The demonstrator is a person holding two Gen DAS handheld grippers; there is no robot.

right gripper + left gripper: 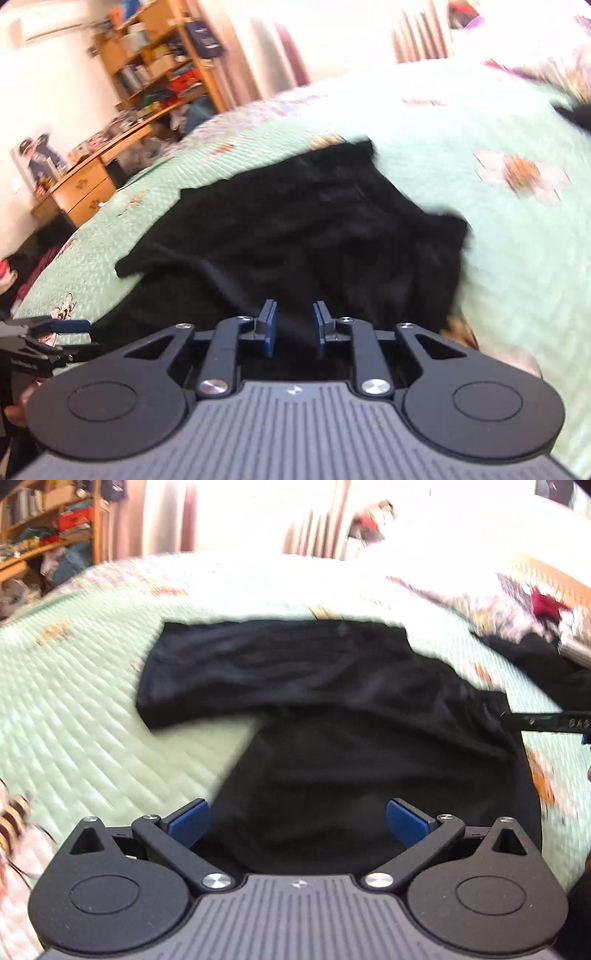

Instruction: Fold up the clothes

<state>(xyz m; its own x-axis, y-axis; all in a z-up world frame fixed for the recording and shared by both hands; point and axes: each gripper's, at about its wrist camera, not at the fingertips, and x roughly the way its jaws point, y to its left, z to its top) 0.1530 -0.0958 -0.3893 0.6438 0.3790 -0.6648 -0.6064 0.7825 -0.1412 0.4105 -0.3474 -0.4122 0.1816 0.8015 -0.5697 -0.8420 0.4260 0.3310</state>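
Garment: black fabric garment (pixel 332 686), rumpled, on mint-green quilted bedspread (pixel 81 709).
Left gripper (pixel 298 821): spread wide, empty.
Right gripper (pixel 294 328): narrow gap, nothing visibly pinched.

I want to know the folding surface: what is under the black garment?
The black garment lies on a mint green quilted bedspread with floral patches, which shows all around it. Whatever sits directly beneath the cloth is covered.

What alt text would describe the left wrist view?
A crumpled black fabric garment lies on a pale green quilted bedspread. The left hand-held gripper, with blue pads, is open above its near edge, holding nothing. Wooden shelves stand far left.
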